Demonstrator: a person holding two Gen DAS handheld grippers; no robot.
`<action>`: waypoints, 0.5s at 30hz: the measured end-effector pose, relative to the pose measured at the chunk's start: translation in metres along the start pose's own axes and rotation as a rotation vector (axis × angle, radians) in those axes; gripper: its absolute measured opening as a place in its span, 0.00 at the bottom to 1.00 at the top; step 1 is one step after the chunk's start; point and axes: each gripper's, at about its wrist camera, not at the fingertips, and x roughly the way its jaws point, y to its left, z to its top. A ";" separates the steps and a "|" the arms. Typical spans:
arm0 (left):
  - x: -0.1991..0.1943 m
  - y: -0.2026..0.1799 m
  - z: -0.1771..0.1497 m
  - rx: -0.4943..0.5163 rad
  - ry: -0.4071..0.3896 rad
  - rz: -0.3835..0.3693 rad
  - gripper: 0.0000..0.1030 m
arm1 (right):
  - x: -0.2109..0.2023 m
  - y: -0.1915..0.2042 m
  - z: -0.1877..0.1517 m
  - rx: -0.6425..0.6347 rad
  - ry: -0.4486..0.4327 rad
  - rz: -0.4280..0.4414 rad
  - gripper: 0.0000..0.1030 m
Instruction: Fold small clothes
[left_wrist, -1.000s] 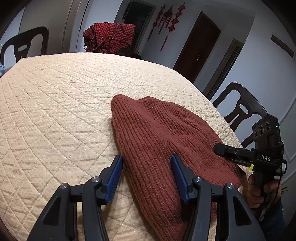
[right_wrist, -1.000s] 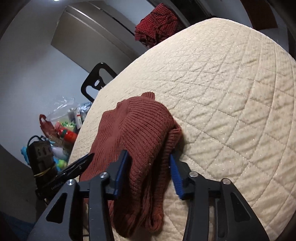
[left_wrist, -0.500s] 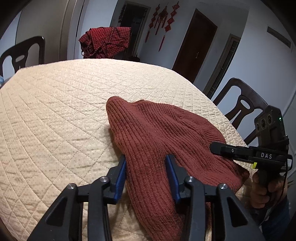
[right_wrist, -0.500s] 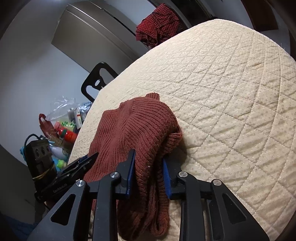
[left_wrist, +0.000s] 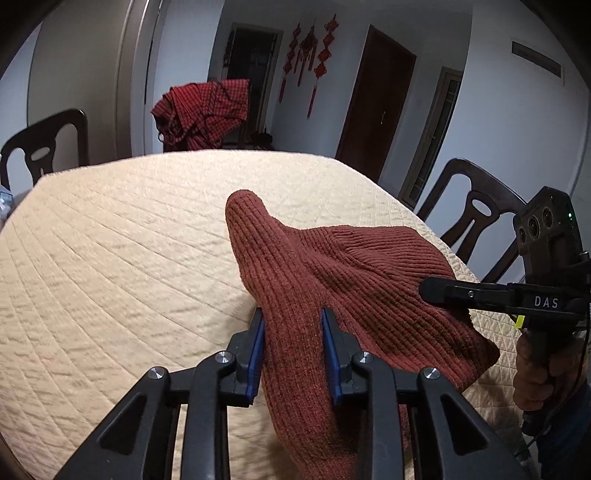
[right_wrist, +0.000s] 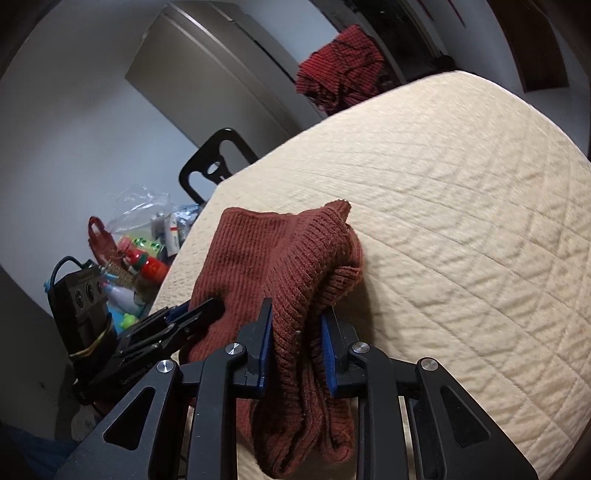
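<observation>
Sweater: a rust-brown ribbed knit sweater (left_wrist: 354, 280), soft and bunched, lies at the near edge of the table with one rounded fold raised into a hump; its ribbed hem shows in the right wrist view (right_wrist: 317, 254).
Left gripper: the left gripper (left_wrist: 291, 343) has black angular arms with blue pads, and its jaws are closing with a thick fold of the sweater pinched between the pads.
Right gripper: the right gripper (right_wrist: 295, 332) is built the same, jaws closing narrowly on a bunched layer of the knit that hangs down between the pads.
Table: the table (left_wrist: 110, 258) is covered in a cream quilted cloth with a stitched diamond pattern and a dotted weave.
Writing: white letters "DAS" are printed on the black body of the right gripper in the left wrist view; three round lenses sit on its housing.
Hand: a hand (left_wrist: 543, 373) grips that gripper's handle.
Chairs: dark wooden chairs (left_wrist: 476, 221) with cut-out backs stand around the table.
Checked cloth: a red and black checked cloth (left_wrist: 203, 110) is draped beyond the far edge.
Wall: red knotted ornaments (left_wrist: 306, 55) hang beside a dark door (left_wrist: 373, 99).
Clutter: a clear plastic bag and colourful packets (right_wrist: 144, 251) are piled left of the table; their print is too small to read.
</observation>
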 end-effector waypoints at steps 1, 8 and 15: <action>-0.003 0.005 0.001 -0.002 -0.007 0.006 0.30 | 0.004 0.005 0.002 -0.006 0.001 0.007 0.22; -0.022 0.058 0.009 -0.031 -0.033 0.062 0.30 | 0.047 0.039 0.018 -0.043 0.035 0.057 0.22; -0.035 0.127 0.019 -0.071 -0.040 0.131 0.30 | 0.110 0.077 0.037 -0.070 0.077 0.123 0.22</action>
